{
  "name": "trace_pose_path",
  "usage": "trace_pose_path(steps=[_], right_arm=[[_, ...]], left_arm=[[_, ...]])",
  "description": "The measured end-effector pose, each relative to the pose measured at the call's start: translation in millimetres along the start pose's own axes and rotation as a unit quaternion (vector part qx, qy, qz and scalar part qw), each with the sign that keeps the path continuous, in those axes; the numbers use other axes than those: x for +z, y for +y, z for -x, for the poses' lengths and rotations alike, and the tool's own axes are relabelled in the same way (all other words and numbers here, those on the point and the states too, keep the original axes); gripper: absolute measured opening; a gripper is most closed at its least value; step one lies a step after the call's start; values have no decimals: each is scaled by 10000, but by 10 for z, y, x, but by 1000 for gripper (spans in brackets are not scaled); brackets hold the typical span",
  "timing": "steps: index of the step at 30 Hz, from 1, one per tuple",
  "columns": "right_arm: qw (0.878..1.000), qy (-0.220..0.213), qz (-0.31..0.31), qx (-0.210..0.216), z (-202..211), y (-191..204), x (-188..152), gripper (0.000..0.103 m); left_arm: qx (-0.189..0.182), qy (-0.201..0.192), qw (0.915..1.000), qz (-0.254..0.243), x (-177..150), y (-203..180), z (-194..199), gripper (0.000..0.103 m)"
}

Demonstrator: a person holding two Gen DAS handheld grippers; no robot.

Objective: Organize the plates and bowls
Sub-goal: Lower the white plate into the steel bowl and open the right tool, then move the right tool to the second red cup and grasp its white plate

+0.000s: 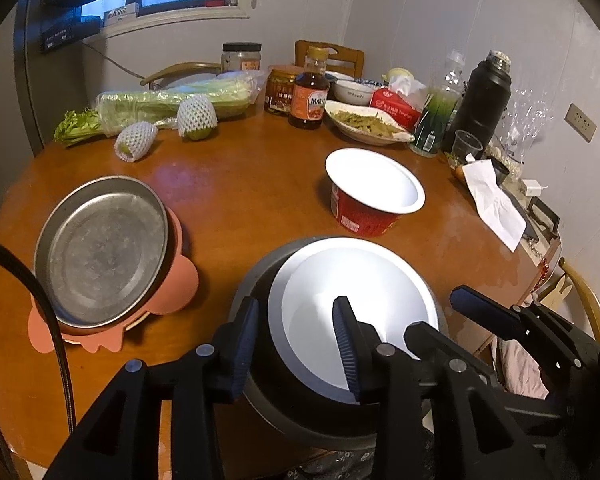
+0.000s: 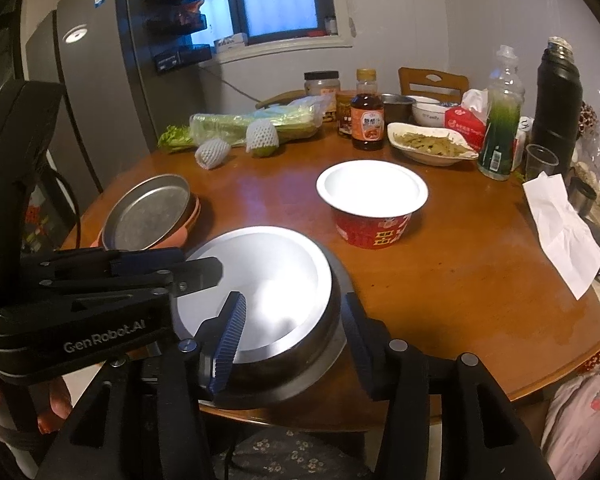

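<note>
Left gripper [image 1: 298,344] straddled near rim of steel bowl [image 1: 352,320], one finger outside wall, other inside; jaws apart, pads not pressing. Right gripper [image 2: 296,344] straddled same bowl's right rim [image 2: 260,280], jaws likewise apart, rim loose between. Bowl sat at near edge of round wooden table [image 1: 240,184]. Metal plate [image 1: 100,248] rested tilted on pink dish [image 1: 180,288], left of bowl. Red paper cup-bowl [image 1: 372,196] stood upright beyond bowl, apart from it.
</note>
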State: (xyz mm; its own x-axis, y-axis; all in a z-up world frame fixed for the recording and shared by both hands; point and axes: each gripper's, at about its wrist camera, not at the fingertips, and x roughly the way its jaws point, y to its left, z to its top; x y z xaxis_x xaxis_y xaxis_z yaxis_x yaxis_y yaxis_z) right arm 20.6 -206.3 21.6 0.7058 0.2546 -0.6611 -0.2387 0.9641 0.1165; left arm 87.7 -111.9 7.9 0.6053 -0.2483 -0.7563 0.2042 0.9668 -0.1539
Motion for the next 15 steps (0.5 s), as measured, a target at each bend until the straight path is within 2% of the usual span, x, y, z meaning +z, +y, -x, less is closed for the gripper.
trace_pose_path(steps=[7,15], right_arm=[[9997,-196,-116,-75,106,-100,51,52],[9985,-392,-307,-243,192,-305,161,53]], left_arm=[[11,-205,9998,-6,39,3,131,45],[-24,-390,9992,-21,151,23,211,46]])
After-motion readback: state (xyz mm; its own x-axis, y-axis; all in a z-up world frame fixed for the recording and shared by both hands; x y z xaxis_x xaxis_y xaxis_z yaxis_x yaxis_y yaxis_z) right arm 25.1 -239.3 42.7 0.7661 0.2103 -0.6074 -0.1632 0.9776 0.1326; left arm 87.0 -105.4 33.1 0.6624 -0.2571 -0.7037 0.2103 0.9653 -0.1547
